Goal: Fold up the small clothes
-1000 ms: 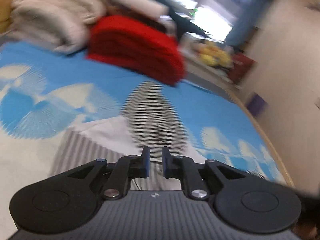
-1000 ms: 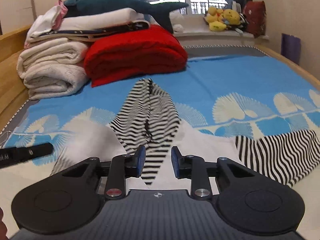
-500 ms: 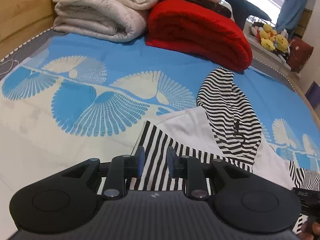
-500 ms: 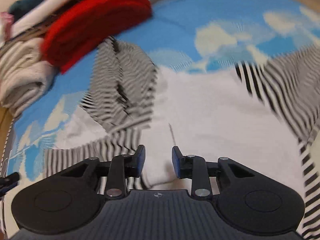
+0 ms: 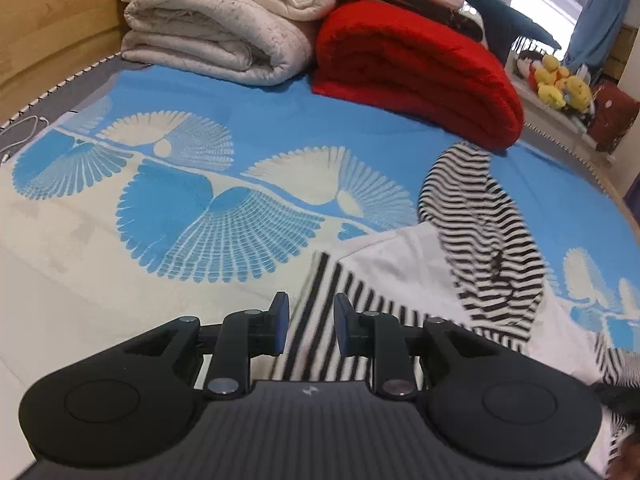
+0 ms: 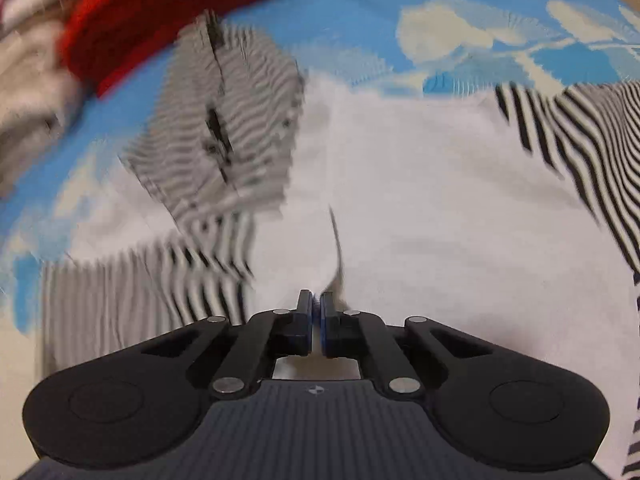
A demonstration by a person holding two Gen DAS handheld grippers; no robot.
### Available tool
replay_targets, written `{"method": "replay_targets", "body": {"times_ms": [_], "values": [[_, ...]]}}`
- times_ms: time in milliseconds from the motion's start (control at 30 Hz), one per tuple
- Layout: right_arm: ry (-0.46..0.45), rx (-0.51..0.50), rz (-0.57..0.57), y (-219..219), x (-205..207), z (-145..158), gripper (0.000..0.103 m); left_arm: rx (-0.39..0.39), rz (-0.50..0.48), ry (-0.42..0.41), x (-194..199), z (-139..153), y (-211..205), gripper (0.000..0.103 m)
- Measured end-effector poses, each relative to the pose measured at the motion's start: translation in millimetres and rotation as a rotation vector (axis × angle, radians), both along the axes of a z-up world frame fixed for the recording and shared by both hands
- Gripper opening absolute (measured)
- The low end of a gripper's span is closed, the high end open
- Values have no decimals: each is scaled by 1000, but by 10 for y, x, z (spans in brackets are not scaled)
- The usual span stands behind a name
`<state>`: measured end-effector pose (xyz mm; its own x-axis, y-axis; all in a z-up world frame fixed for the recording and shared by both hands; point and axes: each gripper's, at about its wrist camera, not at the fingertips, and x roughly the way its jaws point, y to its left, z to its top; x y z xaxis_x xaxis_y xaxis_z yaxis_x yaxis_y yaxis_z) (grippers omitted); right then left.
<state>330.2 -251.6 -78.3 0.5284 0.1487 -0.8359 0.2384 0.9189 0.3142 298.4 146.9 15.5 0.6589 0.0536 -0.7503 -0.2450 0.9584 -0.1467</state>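
A small hooded garment lies flat on the bed: white body (image 6: 420, 184), black-and-white striped hood (image 5: 484, 232) and striped sleeves (image 6: 576, 132). My left gripper (image 5: 308, 326) is open, with the striped left sleeve (image 5: 320, 332) between and below its fingers. My right gripper (image 6: 316, 324) is shut on a raised pinch of the garment's white body near its lower middle. The right wrist view is blurred by motion.
A red folded blanket (image 5: 416, 68) and cream folded quilts (image 5: 216, 28) are stacked at the far end of the blue-and-cream patterned bedcover (image 5: 192, 216). A wooden headboard (image 5: 48, 12) is at the left. Yellow plush toys (image 5: 560, 84) sit by the window.
My right gripper dropped onto the white body and closed on a pinch of it. My left gripper swung left and settled open over the striped left sleeve.
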Motion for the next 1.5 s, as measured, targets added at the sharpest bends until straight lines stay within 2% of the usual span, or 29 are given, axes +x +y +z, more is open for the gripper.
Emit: {"method": "replay_targets", "body": {"times_ms": [133,200,267,400,433,500,533,567,600,667,733,800,833,933,1067,1167,1300,1333,1400,1433,1500], "values": [[-272,-4,18,-83,-152,577,2,-6,-12,6,-8,-33,-18,26],[-334,-41,0,-164,-200,700,2,-2,-19,7,-11,-48,-38,26],[-291,-98,-38,-260,-175,649,2,-23,-24,21,-8,-92,-46,26],[-30,-183,-129,-470,-40,263,7,-56,-58,81,25,-230,-113,26],[-15,-194,-161,-510,-56,226,7,-60,-76,97,29,-266,-142,26],[-67,-189,-152,-490,-77,268,7,-75,-109,114,20,-340,-189,26],[-111,-162,-124,-453,-83,312,8,-87,-131,130,13,-398,-215,26],[-134,-123,-97,-426,-89,329,15,-99,-147,146,5,-454,-228,26],[-146,-52,-55,-402,-76,323,17,-116,-163,170,-5,-526,-238,26],[-121,14,-21,-338,-39,260,19,-137,-202,262,-11,-732,-259,26],[-32,10,-29,-333,12,113,20,-95,-242,373,-19,-960,-291,26],[86,-26,-81,-394,38,-56,20,-88,-248,360,-33,-973,-275,26],[128,-27,-142,-484,29,-119,21,-97,-235,347,-28,-929,-255,27],[123,4,-237,-705,16,-125,24,-90,-191,261,-20,-734,-189,34],[72,-18,-267,-864,34,-57,43,-24,-170,191,-12,-548,-229,34],[95,32,-227,-847,82,-125,43,-33,-183,171,-8,-483,-257,37],[128,9,-145,-654,140,-225,43,-29,-198,158,-5,-453,-298,37],[127,-12,-132,-610,140,-234,39,-27,-196,156,9,-450,-300,37],[111,-45,-94,-526,153,-217,9,-32,-190,147,8,-433,-279,37],[97,-57,-80,-510,140,-177,6,-35,-186,143,9,-426,-271,37],[39,-58,-93,-531,80,-43,5,-35,-179,139,13,-421,-261,37]]}}
